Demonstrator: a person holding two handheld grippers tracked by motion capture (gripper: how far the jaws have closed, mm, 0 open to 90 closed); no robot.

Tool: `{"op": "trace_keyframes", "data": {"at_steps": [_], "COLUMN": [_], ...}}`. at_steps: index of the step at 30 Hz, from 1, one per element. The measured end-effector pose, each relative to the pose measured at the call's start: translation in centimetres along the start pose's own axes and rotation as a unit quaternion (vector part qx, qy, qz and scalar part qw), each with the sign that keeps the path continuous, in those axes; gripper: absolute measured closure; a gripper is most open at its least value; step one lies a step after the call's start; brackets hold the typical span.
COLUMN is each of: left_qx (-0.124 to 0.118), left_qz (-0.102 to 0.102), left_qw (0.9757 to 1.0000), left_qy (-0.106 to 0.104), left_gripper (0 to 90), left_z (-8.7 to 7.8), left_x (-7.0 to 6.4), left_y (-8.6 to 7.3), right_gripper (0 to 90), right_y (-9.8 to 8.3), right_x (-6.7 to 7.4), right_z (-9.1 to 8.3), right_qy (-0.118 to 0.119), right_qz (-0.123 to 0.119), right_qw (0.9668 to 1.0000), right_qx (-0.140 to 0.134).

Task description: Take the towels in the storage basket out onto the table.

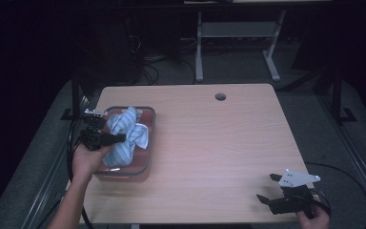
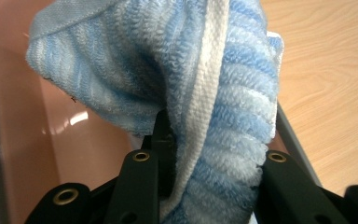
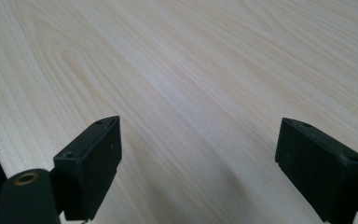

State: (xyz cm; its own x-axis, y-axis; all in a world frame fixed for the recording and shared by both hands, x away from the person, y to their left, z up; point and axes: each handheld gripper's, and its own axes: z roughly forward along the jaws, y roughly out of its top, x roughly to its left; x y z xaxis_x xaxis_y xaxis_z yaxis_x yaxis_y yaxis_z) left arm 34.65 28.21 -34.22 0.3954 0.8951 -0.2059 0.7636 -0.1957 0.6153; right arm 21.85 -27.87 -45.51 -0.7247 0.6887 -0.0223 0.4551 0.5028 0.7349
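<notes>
A blue-and-white striped towel [image 1: 126, 136] is bunched over a pink basin with a grey rim [image 1: 151, 138] at the table's left side. My left gripper [image 1: 118, 138] reaches in from the basin's left and is shut on a fold of the towel. In the left gripper view the towel [image 2: 205, 84] is pinched between the black jaws of the gripper [image 2: 209, 161] and hangs above the basin's pink floor [image 2: 37, 140]. My right gripper [image 1: 268, 187] rests near the table's front right corner. Its jaws stand wide apart with nothing between them [image 3: 200, 154].
The light wooden table [image 1: 219, 143] has a round cable hole [image 1: 220, 97] near its far edge. Bare wood [image 3: 168, 56] lies under the right gripper. Desk legs and cables stand on the dark floor beyond the table.
</notes>
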Motion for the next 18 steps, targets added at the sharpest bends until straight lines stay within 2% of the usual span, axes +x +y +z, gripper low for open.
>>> {"op": "trace_keyframes", "data": {"at_steps": [9,18], "left_qx": [-0.033,-0.056], "left_qz": [-0.011,-0.019], "left_qw": [0.9994,0.9981], "left_qy": [-0.008,-0.019], "left_gripper": [69.5,68.3], "left_z": [-2.2,-3.3], "left_x": [0.3,-0.1], "left_y": [0.5,1.2], "right_gripper": [13.8,13.8], "right_y": [0.1,0.1], "right_x": [0.1,0.2], "right_z": [0.2,0.2], "right_qy": [0.0,0.0], "right_qz": [-0.007,-0.007], "right_qw": [1.0,1.0], "right_qx": [0.003,0.005]}}
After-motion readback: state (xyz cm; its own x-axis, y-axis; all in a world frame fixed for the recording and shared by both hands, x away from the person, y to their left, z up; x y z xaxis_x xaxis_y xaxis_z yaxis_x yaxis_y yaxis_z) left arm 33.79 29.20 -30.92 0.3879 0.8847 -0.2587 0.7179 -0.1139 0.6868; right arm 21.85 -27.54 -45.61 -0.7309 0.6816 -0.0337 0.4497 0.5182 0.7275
